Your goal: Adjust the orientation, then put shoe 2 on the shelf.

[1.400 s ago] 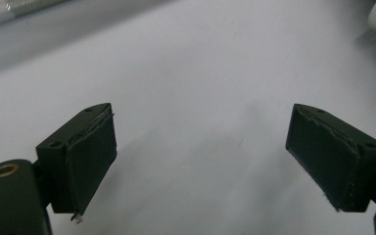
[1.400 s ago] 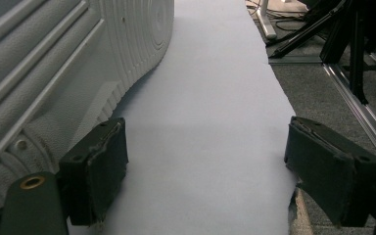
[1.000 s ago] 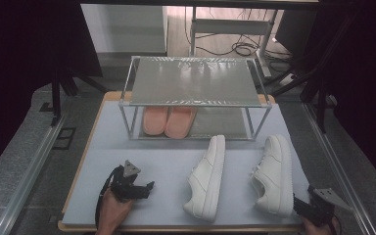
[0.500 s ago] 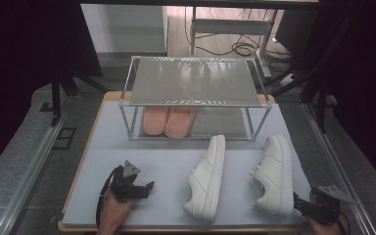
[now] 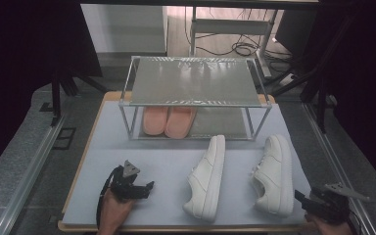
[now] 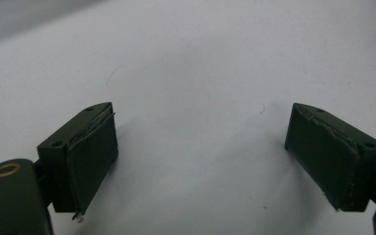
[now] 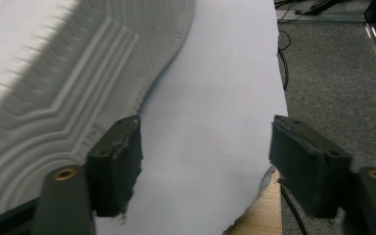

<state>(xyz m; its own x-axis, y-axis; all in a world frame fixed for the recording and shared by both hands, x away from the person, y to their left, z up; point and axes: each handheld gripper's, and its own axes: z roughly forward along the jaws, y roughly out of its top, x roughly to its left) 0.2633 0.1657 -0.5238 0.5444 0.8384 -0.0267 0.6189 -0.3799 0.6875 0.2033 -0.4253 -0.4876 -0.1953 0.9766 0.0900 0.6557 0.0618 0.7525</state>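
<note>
1. Two white sneakers on the pale blue mat (image 5: 142, 147), both lying on their sides, toes toward the rack: the right sneaker (image 5: 275, 172) near the mat's right edge, the left sneaker (image 5: 206, 177) toward the middle, the two well apart.
2. Right gripper (image 5: 309, 201) at the near right corner of the mat, just beside the heel of the right sneaker, held by a hand at the bottom edge.
3. In the right gripper view, right gripper (image 7: 205, 166) jaws spread wide, pinching nothing; bare mat (image 7: 210, 122) between them; ribbed white sole of the right sneaker (image 7: 54, 88) close against the left jaw, contact impossible to tell; wooden board edge (image 7: 259, 210) and grey carpet (image 7: 333, 73) past the right jaw.
4. Left gripper (image 5: 144, 188) low over the near left part of the mat, well apart from the left sneaker, grasped by a hand (image 5: 113, 211) entering from below.
5. In the left gripper view, left gripper (image 6: 200, 152) jaws spread wide, nothing held, plain mat (image 6: 200, 73) beneath.
6. Behind the sneakers, a metal two-tier shoe rack (image 5: 192, 83); on its lower shelf, left part, a pair of pink slippers (image 5: 168, 120) side by side.
</note>
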